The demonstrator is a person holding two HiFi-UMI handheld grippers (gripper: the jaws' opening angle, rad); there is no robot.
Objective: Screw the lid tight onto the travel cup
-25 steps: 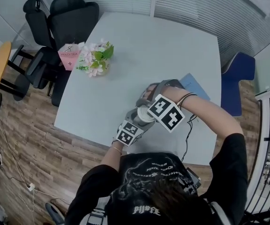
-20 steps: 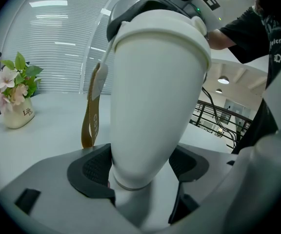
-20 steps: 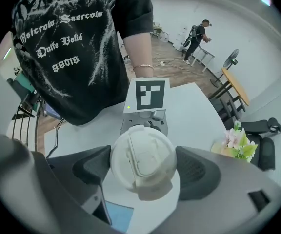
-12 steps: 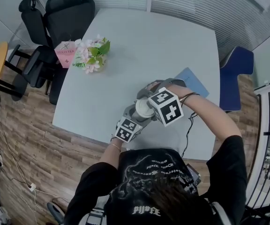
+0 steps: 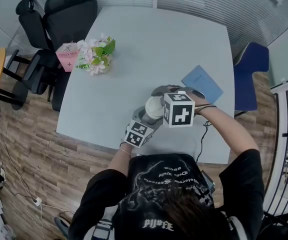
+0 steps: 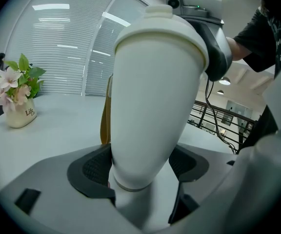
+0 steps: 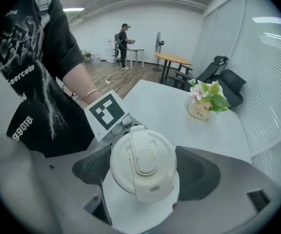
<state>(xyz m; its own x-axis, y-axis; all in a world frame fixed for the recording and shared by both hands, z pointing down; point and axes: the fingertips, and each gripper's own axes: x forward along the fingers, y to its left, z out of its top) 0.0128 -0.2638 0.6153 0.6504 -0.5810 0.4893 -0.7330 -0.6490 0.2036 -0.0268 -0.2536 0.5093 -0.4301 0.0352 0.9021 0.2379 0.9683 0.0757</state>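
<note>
Smooth, faintly satin plastic on the tapered cream travel cup (image 6: 150, 106), with soft highlights down its side. Same smooth cream plastic on the round flip-top lid (image 7: 141, 157), a touch glossier along the moulded flap. Dark, finely dimpled, rubbery-looking pads (image 6: 94, 168) set in matt light-grey plastic shells on the left gripper (image 6: 140, 169), and likewise on the right gripper (image 7: 145, 172). Smooth pale-grey tabletop (image 5: 149, 44) with a dull sheen. Brown wood-grain plank floor (image 5: 29, 149). Glazed-looking cream flower pot (image 6: 18, 117). Matt black cloth T-shirt (image 5: 164, 184) with white print.
</note>
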